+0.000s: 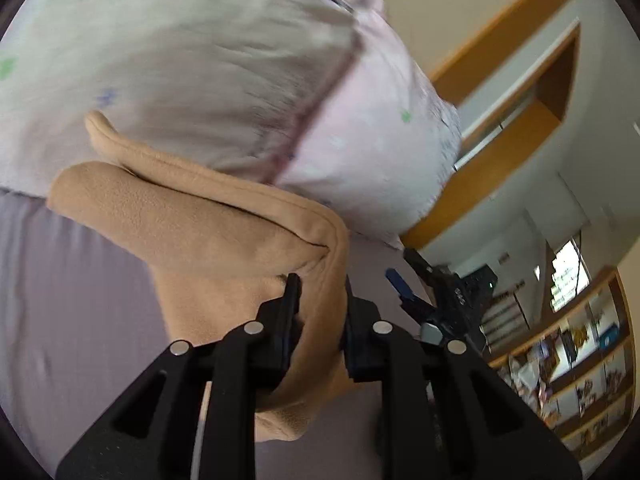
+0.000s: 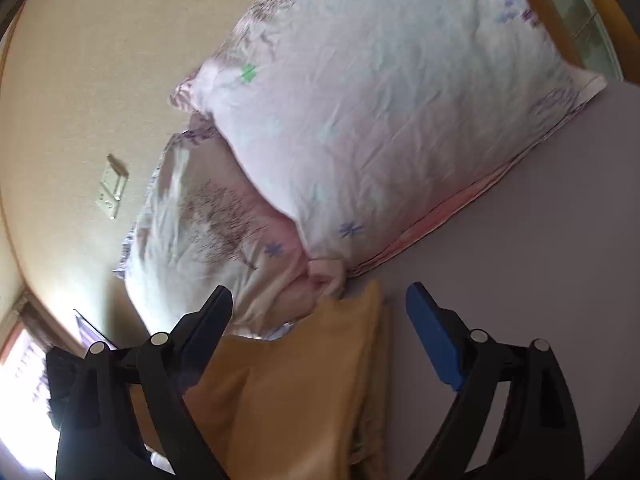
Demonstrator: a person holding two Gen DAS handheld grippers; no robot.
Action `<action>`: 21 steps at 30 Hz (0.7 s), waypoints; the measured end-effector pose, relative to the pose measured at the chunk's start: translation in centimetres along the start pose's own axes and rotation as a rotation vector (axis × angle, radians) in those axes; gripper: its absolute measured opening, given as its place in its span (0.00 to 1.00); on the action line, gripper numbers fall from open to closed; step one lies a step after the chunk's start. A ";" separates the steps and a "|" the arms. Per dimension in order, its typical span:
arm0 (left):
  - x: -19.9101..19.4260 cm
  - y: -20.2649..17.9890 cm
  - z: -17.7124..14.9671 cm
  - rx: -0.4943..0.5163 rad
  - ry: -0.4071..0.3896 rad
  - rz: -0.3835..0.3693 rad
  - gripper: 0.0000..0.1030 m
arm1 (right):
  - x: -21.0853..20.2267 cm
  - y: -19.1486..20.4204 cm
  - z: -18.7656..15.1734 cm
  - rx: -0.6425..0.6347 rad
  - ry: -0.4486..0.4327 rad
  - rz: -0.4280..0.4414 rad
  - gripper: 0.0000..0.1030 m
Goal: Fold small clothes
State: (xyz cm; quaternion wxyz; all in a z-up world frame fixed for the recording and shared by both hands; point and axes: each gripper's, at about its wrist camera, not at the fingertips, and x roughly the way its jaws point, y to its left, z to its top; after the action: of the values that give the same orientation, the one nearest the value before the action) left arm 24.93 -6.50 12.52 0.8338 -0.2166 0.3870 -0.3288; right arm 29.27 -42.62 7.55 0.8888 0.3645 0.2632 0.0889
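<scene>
A tan fleece garment (image 1: 208,232) lies folded on a lilac bed sheet (image 1: 72,288), right against the pillows. My left gripper (image 1: 320,284) is shut on a bunched edge of the garment, with cloth filling the space between the two fingers. In the right wrist view the same tan garment (image 2: 304,392) lies flat below my right gripper (image 2: 320,304), whose black and blue fingers stand wide apart above the cloth, holding nothing. The right gripper (image 1: 408,284) also shows in the left wrist view, just right of the garment.
Two pale floral pillows (image 2: 360,120) are stacked at the head of the bed, touching the garment's far edge. A wooden headboard (image 1: 492,160) and a beige wall (image 2: 80,80) lie behind. Shelves (image 1: 580,360) with clutter stand off to the right. Bare lilac sheet (image 2: 540,220) extends to the right.
</scene>
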 end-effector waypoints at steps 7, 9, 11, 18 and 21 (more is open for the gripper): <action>12.9 -7.0 -3.8 0.167 0.306 -0.079 0.25 | 1.9 -2.1 -0.3 0.018 0.150 -0.040 0.88; 10.9 -6.5 -4.0 0.187 0.262 -0.069 0.28 | 2.8 -1.9 -0.7 0.005 0.210 -0.022 0.88; 8.2 -4.5 -3.8 0.167 0.202 -0.020 0.38 | 3.6 -1.5 -1.3 -0.020 0.256 -0.040 0.88; 4.8 4.4 -4.8 -0.047 0.211 0.189 0.47 | 7.3 -1.7 -4.1 -0.020 0.493 -0.036 0.88; 5.6 6.0 -5.7 -0.083 0.246 0.169 0.53 | 7.3 -1.2 -4.6 -0.065 0.491 -0.044 0.82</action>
State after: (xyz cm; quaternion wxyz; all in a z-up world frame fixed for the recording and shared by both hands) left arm 25.44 -7.02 2.58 0.7950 -0.1758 0.5164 -0.2652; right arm 32.95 -38.18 1.00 0.8112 0.2975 0.4760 0.1638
